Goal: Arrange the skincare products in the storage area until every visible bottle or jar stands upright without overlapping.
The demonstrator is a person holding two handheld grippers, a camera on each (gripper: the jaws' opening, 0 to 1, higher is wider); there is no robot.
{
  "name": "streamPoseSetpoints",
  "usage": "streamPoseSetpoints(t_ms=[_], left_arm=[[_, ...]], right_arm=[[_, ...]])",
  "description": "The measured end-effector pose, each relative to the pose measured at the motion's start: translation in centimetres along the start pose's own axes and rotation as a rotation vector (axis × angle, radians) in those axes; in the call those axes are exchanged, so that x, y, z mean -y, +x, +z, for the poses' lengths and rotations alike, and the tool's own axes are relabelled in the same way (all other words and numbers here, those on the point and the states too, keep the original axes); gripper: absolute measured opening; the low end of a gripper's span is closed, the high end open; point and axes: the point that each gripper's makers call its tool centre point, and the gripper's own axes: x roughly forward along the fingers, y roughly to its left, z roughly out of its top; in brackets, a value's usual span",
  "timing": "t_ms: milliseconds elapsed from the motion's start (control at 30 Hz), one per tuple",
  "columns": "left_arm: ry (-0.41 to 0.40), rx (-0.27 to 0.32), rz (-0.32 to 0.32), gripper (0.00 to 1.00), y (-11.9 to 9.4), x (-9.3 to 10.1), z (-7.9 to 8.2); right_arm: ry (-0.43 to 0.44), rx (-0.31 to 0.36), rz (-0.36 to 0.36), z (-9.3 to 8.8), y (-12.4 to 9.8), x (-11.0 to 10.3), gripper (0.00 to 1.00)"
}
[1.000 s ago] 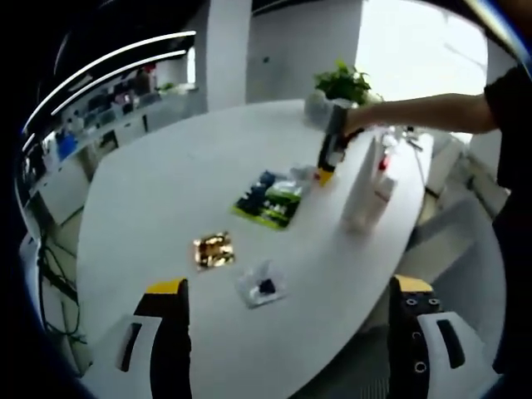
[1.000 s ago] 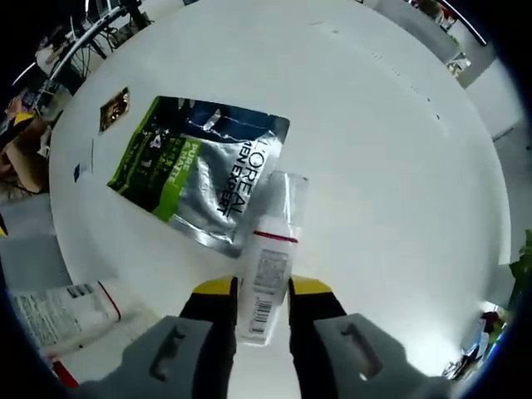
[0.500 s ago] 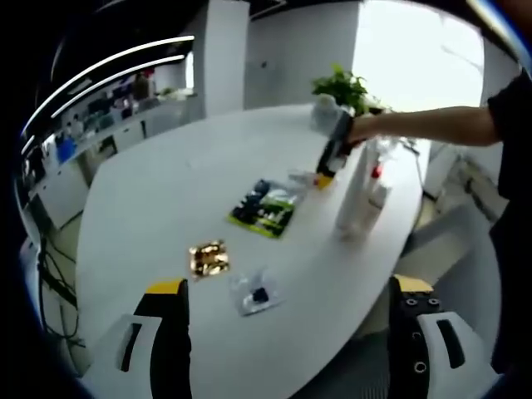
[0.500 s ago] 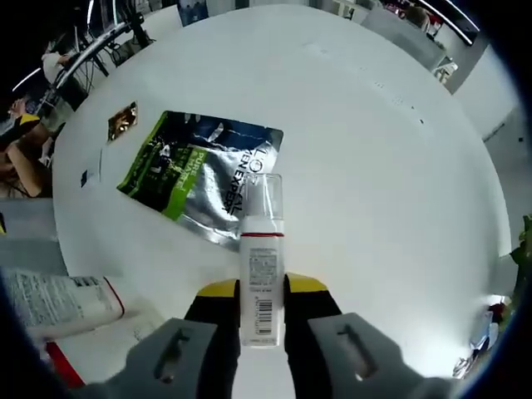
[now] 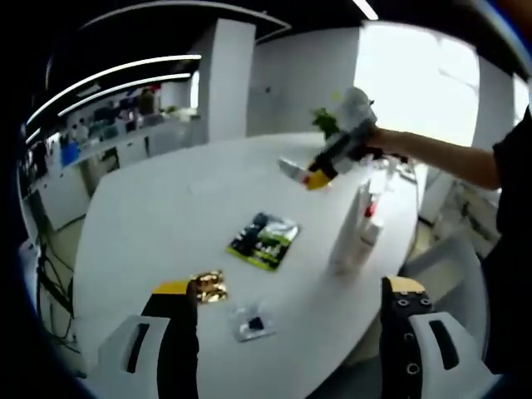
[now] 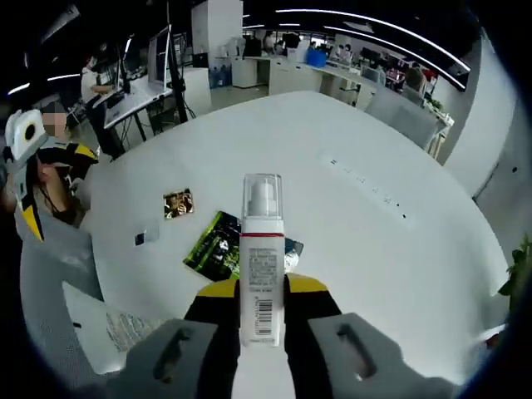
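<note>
My right gripper (image 6: 261, 301) is shut on a white pump bottle (image 6: 261, 266) with a clear cap and a red band, held in the air above the white table (image 6: 374, 249). In the left gripper view that right gripper (image 5: 320, 173) hangs over the table's far side, with the bottle (image 5: 289, 169) pointing left. Two tall white containers (image 5: 347, 233) stand together near the table's right edge. A green and silver sachet (image 5: 264, 239) lies flat mid-table, also seen below the bottle as the sachet (image 6: 220, 245). My left gripper (image 5: 287, 337) is open with nothing between its fingers, near the front edge.
A gold sachet (image 5: 208, 287) and a small clear packet (image 5: 249, 320) lie near the front of the table. A potted plant (image 5: 327, 120) stands at the far end. A printed white tube (image 6: 120, 331) shows at lower left. Office desks line the background.
The right gripper has lifted the pump bottle off the sachet and table and swung it up into the air. The left gripper stays open; its view has tilted up a little.
</note>
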Motion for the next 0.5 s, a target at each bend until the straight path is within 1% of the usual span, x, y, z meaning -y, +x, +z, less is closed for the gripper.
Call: streamPoseSetpoints(t_ms=[33,100,133,167,200,233,300,333,367,433,467,500], left_arm=[[0.003,0.009,-0.008,0.84,0.0,0.2,0.2],[-0.001,0.022,-0.022,0.78,0.0,0.6,0.4],[0.0,0.026,-0.03,0.76,0.1,0.9,0.5],[0.002,0.028,-0.04,0.73,0.1,1.0,0.5],[0.001,0.027,-0.048,0.72,0.3,1.2,0.5],[0.002,0.025,-0.051,0.7,0.5,1.3,0.4],[0.003,0.017,-0.063,0.67,0.8,1.3,0.3],[-0.007,0.025,-0.068,0.66,0.8,1.4,0.4],[-0.035,0.05,-0.08,0.64,0.8,1.5,0.8],[-0.116,0.132,-0.116,0.63,0.6,1.7,2.3],[-0.159,0.196,-0.136,0.61,0.4,1.7,3.4],[-0.175,0.239,-0.145,0.59,0.2,1.6,4.1]], right_arm=[[-0.008,0.02,0.01,0.6,-0.2,-0.6,0.18],[-0.039,0.037,0.011,1.5,-0.5,-1.3,0.18],[-0.054,0.066,0.027,2.4,-0.7,-2.1,0.18],[-0.047,0.093,0.042,3.1,-0.9,-2.6,0.18],[-0.03,0.136,0.066,4.0,-1.1,-3.3,0.18],[-0.021,0.161,0.072,4.6,-1.2,-3.7,0.18],[-0.032,0.176,0.087,5.3,-1.7,-4.6,0.18],[-0.04,0.181,0.088,5.5,-1.8,-4.9,0.18],[-0.056,0.191,0.099,5.8,-2.0,-5.8,0.19],[-0.061,0.222,0.118,6.2,-2.3,-7.1,0.19],[-0.059,0.232,0.13,6.3,-2.5,-7.8,0.19],[-0.062,0.245,0.151,6.4,-2.8,-8.7,0.19]])
